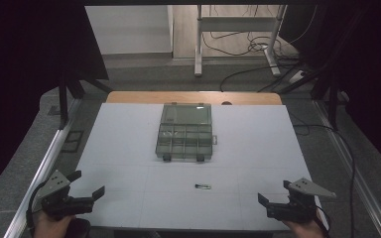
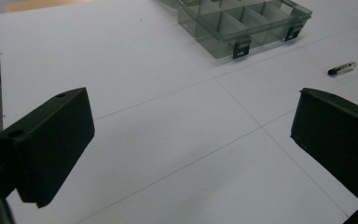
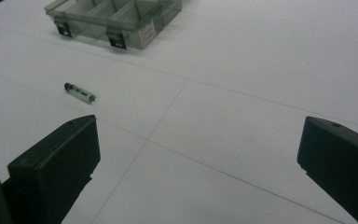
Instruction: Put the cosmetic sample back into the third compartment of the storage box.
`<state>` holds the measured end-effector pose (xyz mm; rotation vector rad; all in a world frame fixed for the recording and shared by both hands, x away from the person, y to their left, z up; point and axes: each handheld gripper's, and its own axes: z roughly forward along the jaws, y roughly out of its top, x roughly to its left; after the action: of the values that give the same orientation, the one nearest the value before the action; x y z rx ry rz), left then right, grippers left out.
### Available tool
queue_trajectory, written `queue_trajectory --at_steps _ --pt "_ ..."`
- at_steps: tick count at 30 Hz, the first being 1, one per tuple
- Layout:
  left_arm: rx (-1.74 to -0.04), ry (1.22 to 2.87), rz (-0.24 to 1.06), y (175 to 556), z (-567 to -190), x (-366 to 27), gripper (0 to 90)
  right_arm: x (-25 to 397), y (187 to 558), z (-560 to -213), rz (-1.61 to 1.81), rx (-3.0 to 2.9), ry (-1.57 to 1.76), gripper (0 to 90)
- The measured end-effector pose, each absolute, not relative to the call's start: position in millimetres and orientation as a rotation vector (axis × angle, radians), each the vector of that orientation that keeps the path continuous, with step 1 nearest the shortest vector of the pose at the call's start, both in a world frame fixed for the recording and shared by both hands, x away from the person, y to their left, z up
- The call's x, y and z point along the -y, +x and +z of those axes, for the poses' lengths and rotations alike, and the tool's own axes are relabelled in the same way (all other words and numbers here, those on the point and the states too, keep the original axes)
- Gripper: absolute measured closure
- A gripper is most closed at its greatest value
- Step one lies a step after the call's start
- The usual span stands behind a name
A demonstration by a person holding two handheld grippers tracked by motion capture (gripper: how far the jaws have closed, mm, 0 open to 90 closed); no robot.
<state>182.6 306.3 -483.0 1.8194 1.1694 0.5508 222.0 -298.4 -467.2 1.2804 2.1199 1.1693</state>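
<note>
High view: a white tabletop marked with thin grid lines fills the centre of the frame. A translucent grey plastic compartment box lies slightly above centre with its lid swung open toward the top of the frame; its divided compartments face upward and two dark latches sit on its lower edge. A small dark cylindrical object with a pale band lies on the tabletop below the box, well apart from it, in the lower centre. The left claw sits at the lower left, held by a hand; its jaws are spread apart and grasp nothing. The right claw sits at the lower right, likewise released, jaws apart and empty.

Left gripper view: the two black jaws stand wide apart at the left and right edges above bare tabletop; the compartment box appears at upper right and the small cylindrical object at the right edge.

Right gripper view: the jaws are equally spread; the compartment box lies at upper left, the cylindrical object at left of centre.
</note>
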Motion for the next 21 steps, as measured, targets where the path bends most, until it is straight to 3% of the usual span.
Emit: queue_trajectory --at_steps 21 --pt "-1.159 1.85 0.544 183.8 -483.0 -304.0 0.0 296.4 228.9 -469.6 1.134 -2.198 1.315 0.0"
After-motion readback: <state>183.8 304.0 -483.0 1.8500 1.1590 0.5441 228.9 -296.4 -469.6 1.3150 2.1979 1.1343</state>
